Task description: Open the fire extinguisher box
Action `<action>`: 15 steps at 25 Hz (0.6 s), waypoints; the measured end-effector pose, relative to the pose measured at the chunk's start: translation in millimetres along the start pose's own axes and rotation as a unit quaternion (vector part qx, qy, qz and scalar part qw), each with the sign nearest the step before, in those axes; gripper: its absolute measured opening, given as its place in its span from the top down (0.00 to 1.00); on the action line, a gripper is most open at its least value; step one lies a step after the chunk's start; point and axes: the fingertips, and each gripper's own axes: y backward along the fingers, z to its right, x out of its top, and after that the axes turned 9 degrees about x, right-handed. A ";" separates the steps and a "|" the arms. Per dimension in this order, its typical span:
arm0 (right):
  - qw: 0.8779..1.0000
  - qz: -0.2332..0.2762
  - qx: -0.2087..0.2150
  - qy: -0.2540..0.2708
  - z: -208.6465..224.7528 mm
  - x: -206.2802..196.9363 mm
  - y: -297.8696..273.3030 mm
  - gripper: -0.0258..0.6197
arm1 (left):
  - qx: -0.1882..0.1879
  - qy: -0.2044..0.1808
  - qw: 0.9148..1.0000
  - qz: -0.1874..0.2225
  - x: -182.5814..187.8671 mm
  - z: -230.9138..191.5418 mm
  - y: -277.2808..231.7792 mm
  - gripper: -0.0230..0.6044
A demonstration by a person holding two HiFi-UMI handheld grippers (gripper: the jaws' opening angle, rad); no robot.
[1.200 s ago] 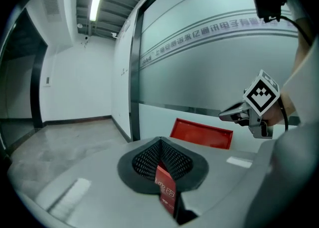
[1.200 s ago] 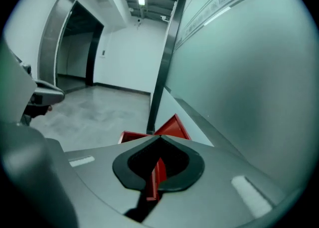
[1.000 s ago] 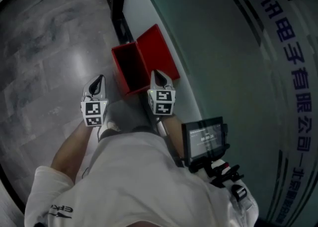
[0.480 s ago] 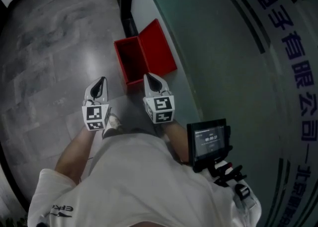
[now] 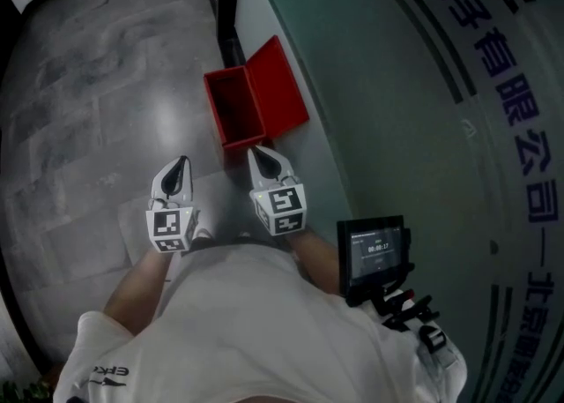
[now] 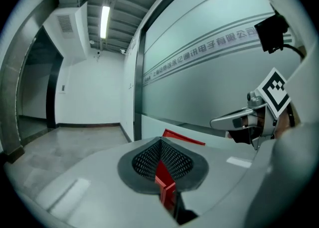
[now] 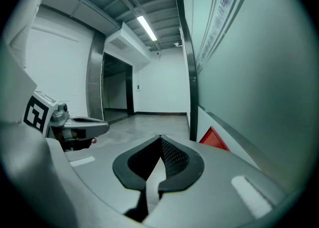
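The red fire extinguisher box (image 5: 234,108) stands on the floor by the glass wall, open, its inside dark. Its lid (image 5: 278,86) leans back against the wall; the lid's edge (image 6: 183,136) shows beyond the left jaws and a corner (image 7: 214,138) beside the right jaws. My left gripper (image 5: 181,164) hovers short of the box to its left, shut and empty (image 6: 160,140). My right gripper (image 5: 256,153) hangs just before the box's near end, apart from it, shut with nothing between its pads (image 7: 160,137). Each gripper appears in the other's view: the right (image 6: 239,119), the left (image 7: 84,122).
A frosted glass wall (image 5: 414,84) with blue characters runs along the right. A dark door post (image 5: 228,0) rises behind the box. Grey tiled floor (image 5: 97,110) stretches left. A small screen device (image 5: 374,252) sits by the person's right arm. A corridor doorway (image 7: 115,103) lies ahead.
Both grippers have drawn back from the box toward the person; the right one was at the box's near corner a second ago. The box stays open.
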 end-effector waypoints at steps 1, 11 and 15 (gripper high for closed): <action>1.000 0.003 0.003 0.002 -5.3 2.3 0.4 0.94 | -0.004 0.000 1.000 0.000 -1.0 0.1 2.7 0.96; 1.000 0.012 -0.008 0.006 -40.6 8.8 -2.9 0.94 | -0.030 -0.001 1.000 0.004 -5.0 -24.2 19.9 0.96; 1.000 0.013 -0.009 0.004 -51.3 8.8 -4.5 0.94 | -0.032 0.003 0.999 0.009 -4.6 -29.7 24.4 0.96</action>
